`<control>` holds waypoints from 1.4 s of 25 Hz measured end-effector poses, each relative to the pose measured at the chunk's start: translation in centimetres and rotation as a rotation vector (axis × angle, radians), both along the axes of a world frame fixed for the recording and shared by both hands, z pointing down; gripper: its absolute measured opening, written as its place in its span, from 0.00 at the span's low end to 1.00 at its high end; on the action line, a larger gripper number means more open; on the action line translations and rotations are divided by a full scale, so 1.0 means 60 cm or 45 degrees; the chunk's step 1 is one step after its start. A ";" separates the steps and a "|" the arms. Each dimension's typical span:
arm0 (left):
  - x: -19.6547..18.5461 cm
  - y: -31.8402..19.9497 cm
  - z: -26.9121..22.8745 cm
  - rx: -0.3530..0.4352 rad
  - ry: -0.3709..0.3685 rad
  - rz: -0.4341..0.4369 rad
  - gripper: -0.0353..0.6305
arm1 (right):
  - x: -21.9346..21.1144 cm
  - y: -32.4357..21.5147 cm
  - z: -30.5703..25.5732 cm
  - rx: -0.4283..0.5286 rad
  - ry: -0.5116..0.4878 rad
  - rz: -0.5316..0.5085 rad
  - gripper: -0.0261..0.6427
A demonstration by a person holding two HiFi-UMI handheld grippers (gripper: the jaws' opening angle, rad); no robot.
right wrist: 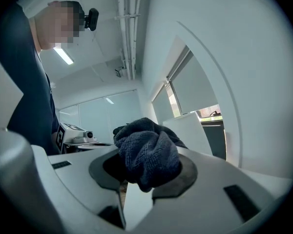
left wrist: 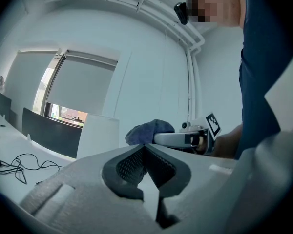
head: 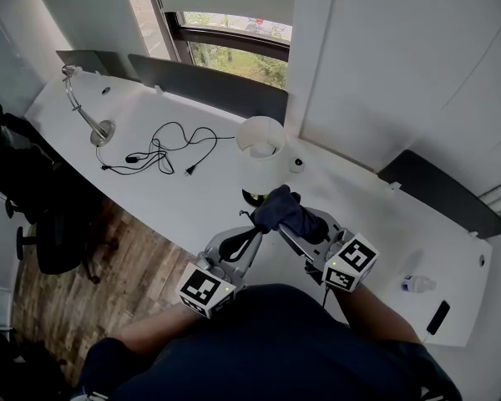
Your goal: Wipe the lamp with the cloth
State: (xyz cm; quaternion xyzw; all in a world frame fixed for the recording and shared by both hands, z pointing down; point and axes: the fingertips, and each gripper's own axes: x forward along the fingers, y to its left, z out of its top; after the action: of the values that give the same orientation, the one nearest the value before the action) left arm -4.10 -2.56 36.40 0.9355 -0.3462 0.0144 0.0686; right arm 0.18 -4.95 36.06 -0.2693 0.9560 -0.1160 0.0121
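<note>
White table lamp with a cylindrical shade (head: 260, 140), standing upright on the long white desk (head: 192, 199) by the window, with a loose black power cable (head: 163, 149) lying to its left. My left gripper (head: 252, 230), lower left of centre, has its jaws pressed together on nothing. To its right, my right gripper (head: 296, 228) is clenched on the bunched dark blue microfibre cloth (head: 284, 209), most of which bulges out past the jaw tips. Risks, as I judge them: the lamp looks light and nothing steadies it, so a firm one-sided wipe could tip it or slide it across the desk. The wad could also drag out of the jaws if it snags on the shade's rim. Position: the lamp stands just beyond both grippers, ahead of them and slightly left of the cloth. Its dark base is close to the cloth's far edge, and I cannot tell whether the two touch.
</note>
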 end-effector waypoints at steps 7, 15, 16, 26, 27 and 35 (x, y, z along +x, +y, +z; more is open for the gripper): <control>-0.012 -0.004 -0.003 0.002 0.010 -0.012 0.06 | -0.031 0.029 -0.010 0.017 -0.012 -0.012 0.24; -0.014 -0.010 0.002 -0.009 0.005 -0.012 0.06 | -0.038 0.034 -0.003 -0.002 -0.021 0.040 0.24; -0.014 -0.010 0.002 -0.009 0.004 -0.011 0.06 | -0.038 0.033 -0.003 0.003 -0.020 0.042 0.24; -0.011 -0.011 0.006 -0.015 0.006 -0.017 0.06 | -0.038 0.036 0.001 0.001 -0.016 0.034 0.23; -0.010 -0.011 0.006 -0.015 0.004 -0.018 0.06 | -0.038 0.036 0.001 0.001 -0.017 0.033 0.23; -0.009 -0.011 0.006 -0.016 0.006 -0.021 0.06 | -0.038 0.039 0.002 0.000 -0.016 0.027 0.23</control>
State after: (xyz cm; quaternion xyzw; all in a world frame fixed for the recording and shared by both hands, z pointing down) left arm -4.66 -3.21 36.76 0.9322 -0.3536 0.0139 0.0754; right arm -2.08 -2.62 36.19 -0.2788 0.9529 -0.1177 0.0194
